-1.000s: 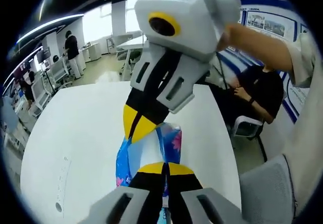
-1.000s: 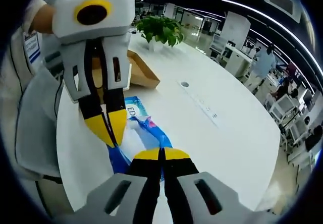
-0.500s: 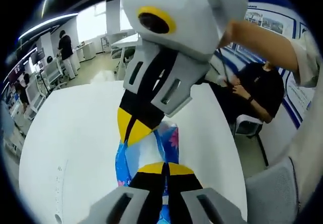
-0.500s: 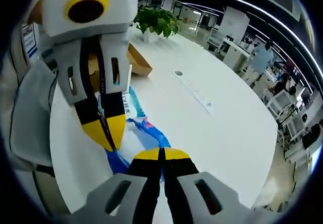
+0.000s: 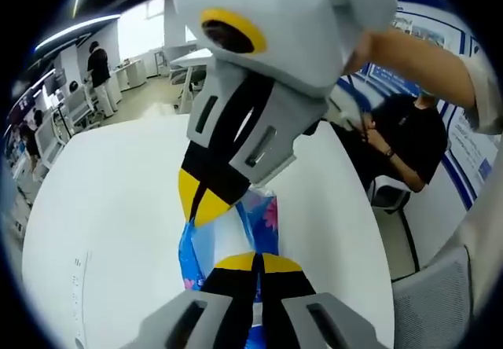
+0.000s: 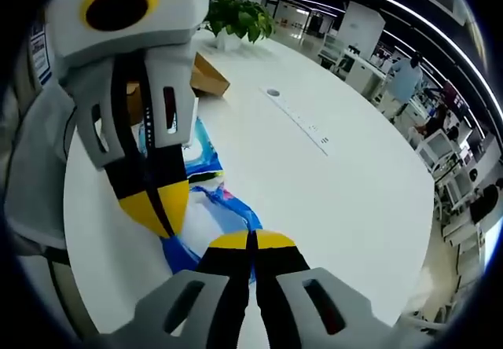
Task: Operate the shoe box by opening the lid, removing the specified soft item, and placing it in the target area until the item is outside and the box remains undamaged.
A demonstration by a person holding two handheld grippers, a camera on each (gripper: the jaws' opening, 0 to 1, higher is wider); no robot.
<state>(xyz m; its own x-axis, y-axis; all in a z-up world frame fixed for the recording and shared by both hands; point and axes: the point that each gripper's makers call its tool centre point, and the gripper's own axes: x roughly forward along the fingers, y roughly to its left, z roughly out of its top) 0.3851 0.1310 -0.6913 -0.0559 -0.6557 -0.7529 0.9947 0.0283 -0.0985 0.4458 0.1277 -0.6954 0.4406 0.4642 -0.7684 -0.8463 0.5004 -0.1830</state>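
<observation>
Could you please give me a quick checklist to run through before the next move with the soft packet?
1. Left gripper shut on the soft packet: ok, jaws closed on its edge.
2. Right gripper shut on the packet: ok, jaws closed on it.
3. Packet outside the shoe box: ok, the box sits apart, further along the table.
4. Packet undamaged: cannot tell, it is stretched between the grippers.
5. Box undamaged: cannot tell, mostly hidden.
6. Bare table beside the packet for placing: ok.
</observation>
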